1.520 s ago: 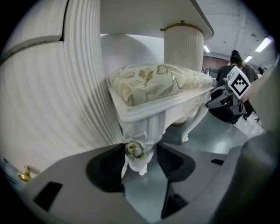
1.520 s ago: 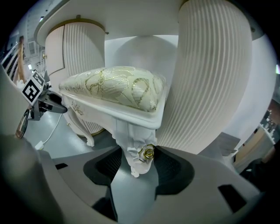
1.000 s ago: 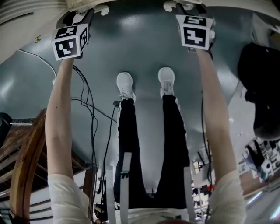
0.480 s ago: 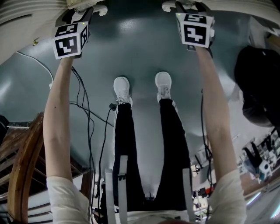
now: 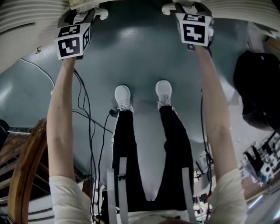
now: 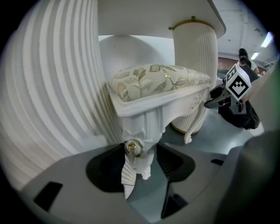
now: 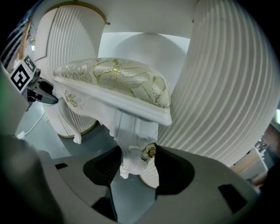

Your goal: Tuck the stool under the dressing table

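My left tongs (image 6: pixel 140 165) hold one leg of the stool (image 6: pixel 153 83) tight. My right tongs (image 7: pixel 138 169) hold another. The dressing table (image 6: pixel 52 87) stands just beside them.

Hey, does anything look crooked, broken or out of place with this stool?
Nothing stands out. The stool stands upright between the dressing table pedestals, left gripper and right gripper each clamped on a leg. Only loose cables trail across the floor.

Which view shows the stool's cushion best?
Right gripper view: the cushion sits large and central, and its leaf pattern is clear. Left gripper view shows it smaller, from the opposite end. Head view misses the cushion. It shows only white bits of the stool at the top edge.
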`<state>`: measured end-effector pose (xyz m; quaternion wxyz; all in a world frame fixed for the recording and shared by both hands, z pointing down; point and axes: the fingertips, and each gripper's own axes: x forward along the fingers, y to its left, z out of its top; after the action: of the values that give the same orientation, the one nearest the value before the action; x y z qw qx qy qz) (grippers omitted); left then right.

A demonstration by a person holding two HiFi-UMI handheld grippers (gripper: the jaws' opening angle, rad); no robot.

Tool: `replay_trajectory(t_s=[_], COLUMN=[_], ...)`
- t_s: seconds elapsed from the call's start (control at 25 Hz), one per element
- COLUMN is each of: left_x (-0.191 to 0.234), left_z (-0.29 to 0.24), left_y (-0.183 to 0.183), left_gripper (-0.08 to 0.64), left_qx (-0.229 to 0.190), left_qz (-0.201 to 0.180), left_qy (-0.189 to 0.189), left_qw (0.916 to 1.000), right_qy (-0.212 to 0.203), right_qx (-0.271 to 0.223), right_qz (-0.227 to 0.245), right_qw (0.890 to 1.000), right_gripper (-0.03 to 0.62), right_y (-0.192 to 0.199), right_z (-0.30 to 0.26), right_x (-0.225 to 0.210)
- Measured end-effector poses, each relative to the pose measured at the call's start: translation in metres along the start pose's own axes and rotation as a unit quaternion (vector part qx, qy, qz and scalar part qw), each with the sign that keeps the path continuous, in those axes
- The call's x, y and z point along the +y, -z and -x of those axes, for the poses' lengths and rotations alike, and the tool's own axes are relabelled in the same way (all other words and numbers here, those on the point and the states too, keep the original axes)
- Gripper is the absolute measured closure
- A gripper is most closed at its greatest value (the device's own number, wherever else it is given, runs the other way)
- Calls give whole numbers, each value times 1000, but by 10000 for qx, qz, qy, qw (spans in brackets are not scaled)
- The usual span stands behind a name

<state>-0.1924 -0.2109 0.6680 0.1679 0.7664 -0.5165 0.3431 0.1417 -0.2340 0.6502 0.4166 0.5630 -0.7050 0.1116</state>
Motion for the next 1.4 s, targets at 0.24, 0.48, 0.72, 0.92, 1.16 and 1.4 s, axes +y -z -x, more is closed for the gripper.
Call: replay_trajectory(t_s=[0.24, 0.48, 0.72, 0.92, 1.16, 1.4], left_x=[2, 6, 1, -18, -43, -64], left_z=[-8, -5, 14, 45, 118, 212], left_y=[0, 3, 8, 5, -19, -93], left_gripper=[333, 332, 347, 383, 453, 509], left_qx=[7, 43, -17, -76, -619, -1234], left_qz=[22, 91, 331, 367, 1065, 1520], left_qy=[15, 49, -75, 11, -40, -203], left_qw=[10000, 9999, 9994, 9993, 9924, 9804], right_qy=[75, 39, -98, -10, -556, -834], right_qx=[-27, -106, -106, 81, 73, -336], right_qz=[71, 115, -338, -735, -727, -1113], right_qw=[9999, 9999, 9993, 9973, 9958, 9897], right_gripper=[357, 356, 354, 355, 355, 354], right_y=[-1, -4, 6, 22, 20, -20], right_z=[-9, -8, 8, 43, 130, 234], right_x=[-1, 3, 4, 8, 31, 11])
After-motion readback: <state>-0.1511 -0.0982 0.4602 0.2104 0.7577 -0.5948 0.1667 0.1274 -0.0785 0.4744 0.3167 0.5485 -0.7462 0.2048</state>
